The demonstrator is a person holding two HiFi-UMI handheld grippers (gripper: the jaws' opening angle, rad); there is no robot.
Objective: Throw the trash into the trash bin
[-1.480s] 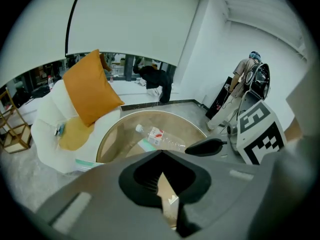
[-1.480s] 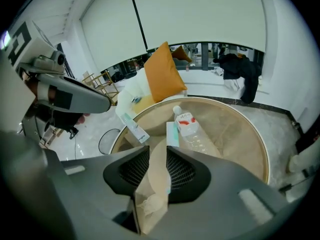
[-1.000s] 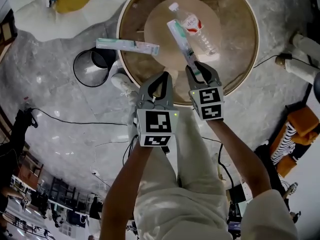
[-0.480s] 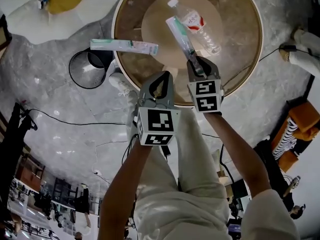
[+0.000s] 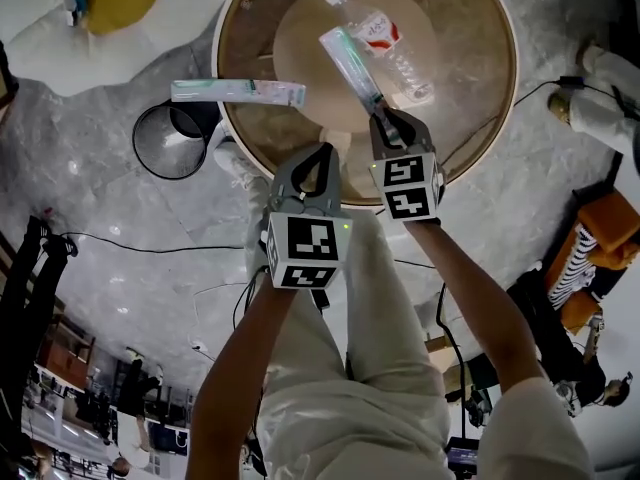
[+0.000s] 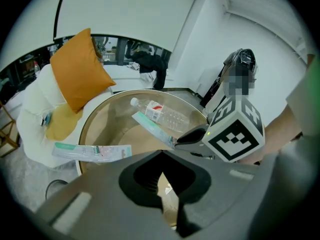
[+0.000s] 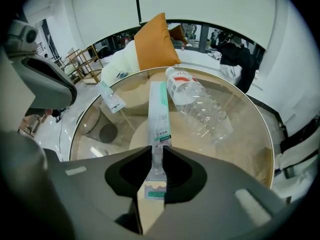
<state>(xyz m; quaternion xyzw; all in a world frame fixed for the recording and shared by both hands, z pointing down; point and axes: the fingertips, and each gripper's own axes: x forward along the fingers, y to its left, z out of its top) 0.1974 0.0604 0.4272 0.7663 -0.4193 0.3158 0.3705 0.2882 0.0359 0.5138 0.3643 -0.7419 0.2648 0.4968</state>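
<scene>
Just closed onto packet [image 5: 348,60] near end with right gripper [image 5: 385,120]; long axis toward 11 o'clock across round glass desk [image 5: 480,38]. Pinched together, empty, at left gripper [image 5: 318,154]. Bin [image 5: 178,140] at 9 o'clock on marble floor [image 5: 110,218].

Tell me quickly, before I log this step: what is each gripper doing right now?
Left gripper: jaws shut, nothing between them.
Right gripper: jaws just closed further, shut on the long sealed packet.
</scene>
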